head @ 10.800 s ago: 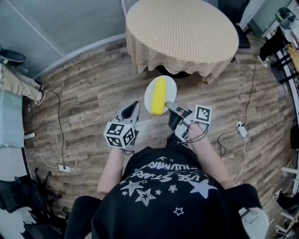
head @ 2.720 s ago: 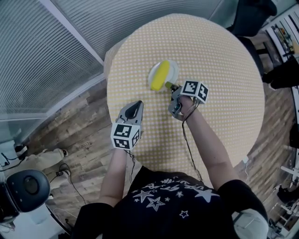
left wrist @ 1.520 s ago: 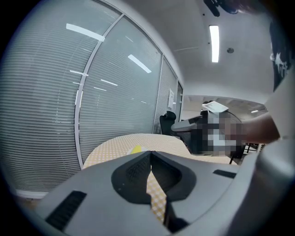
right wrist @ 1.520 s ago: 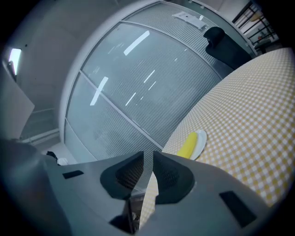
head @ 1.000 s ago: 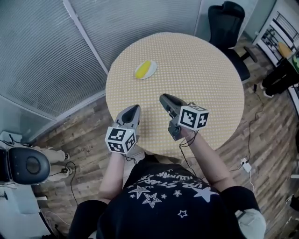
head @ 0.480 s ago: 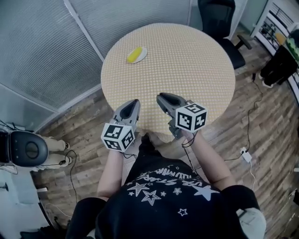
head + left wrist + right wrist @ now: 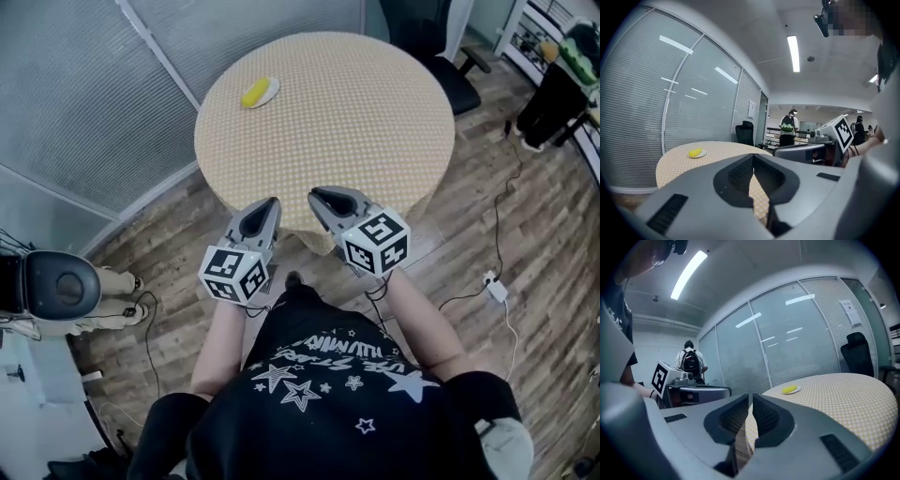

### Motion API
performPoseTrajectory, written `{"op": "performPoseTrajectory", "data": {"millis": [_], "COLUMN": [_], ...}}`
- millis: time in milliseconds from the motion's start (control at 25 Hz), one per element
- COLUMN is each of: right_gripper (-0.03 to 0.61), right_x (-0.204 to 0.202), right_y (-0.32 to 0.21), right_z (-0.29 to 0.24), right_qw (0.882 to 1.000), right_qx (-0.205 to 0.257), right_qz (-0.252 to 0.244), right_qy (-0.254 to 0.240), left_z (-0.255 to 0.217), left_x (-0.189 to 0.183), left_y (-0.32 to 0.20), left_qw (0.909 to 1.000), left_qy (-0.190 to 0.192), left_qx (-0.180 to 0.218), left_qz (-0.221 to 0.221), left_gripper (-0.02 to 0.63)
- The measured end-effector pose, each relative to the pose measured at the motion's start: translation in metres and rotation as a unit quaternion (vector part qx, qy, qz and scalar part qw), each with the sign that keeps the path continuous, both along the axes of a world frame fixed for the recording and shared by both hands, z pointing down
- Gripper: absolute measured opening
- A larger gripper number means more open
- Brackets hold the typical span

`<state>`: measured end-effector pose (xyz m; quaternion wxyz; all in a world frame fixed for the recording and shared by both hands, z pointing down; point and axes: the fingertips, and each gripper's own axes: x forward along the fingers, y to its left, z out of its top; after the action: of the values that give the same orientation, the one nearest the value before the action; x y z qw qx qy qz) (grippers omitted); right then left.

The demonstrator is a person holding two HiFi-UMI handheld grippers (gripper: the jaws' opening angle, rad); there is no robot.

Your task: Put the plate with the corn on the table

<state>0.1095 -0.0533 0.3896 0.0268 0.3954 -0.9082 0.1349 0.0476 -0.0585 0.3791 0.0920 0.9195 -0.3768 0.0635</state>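
While you hold both tools out over the brown wooden plank floor [image 7: 159, 216], just short of the near edge of the round desk in its yellow checked cloth [image 7: 347, 103], the head view puts the small white plate [image 7: 272, 91] far across that desk, close to its far-left rim. The yellow corn cob [image 7: 253, 93] is lying on it. Your left tool [image 7: 273, 202] and right tool [image 7: 313, 195] sit side by side, well apart from the plate, with nothing in either.

Over to the left gripper view: the left tool [image 7: 753, 158] has its jaws pressed together, tips meeting on nothing at all. Plate [image 7: 697, 154] and corn [image 7: 695, 152] rest flat on the desk [image 7: 726, 147] in the distance, off to the left, and the right tool [image 7: 806, 151] shows alongside.

Right gripper view now, and it's the same story: the right tool [image 7: 750, 401] has its jaws brought together, nothing between them. The plate [image 7: 792, 390] with the corn [image 7: 789, 389] sits on the desk [image 7: 843, 390] beyond, and the left tool [image 7: 696, 392] is just beside.

My read is that the placing step looks done: the plate is down and level, the corn is on it, and it's free of both tools. The next move calls for no more handling, I'd say. Just keep both tools clear of the cloth so nothing gets nudged.
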Motion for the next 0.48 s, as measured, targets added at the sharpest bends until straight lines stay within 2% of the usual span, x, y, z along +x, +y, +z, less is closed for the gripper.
{"op": "performPoseTrajectory", "data": {"millis": [240,480], "right_gripper": [0.041,0.038], "right_x": [-0.004,-0.026], "right_y": [0.03,0.063], "right_z": [0.004,0.015], "right_qw": [0.999,0.999], "right_qx": [0.011,-0.008], "right_qz": [0.005,0.006], "right_qy": [0.034,0.049], "left_z": [0.003,0.007], "left_x": [0.002,-0.024], "left_y": [0.02,0.052], "left_qw": [0.9997,0.9998], "left_qy": [0.015,0.013], "left_qx": [-0.008,-0.006], "left_qz": [0.015,0.016], "left_gripper": [0.008,0.008]}}
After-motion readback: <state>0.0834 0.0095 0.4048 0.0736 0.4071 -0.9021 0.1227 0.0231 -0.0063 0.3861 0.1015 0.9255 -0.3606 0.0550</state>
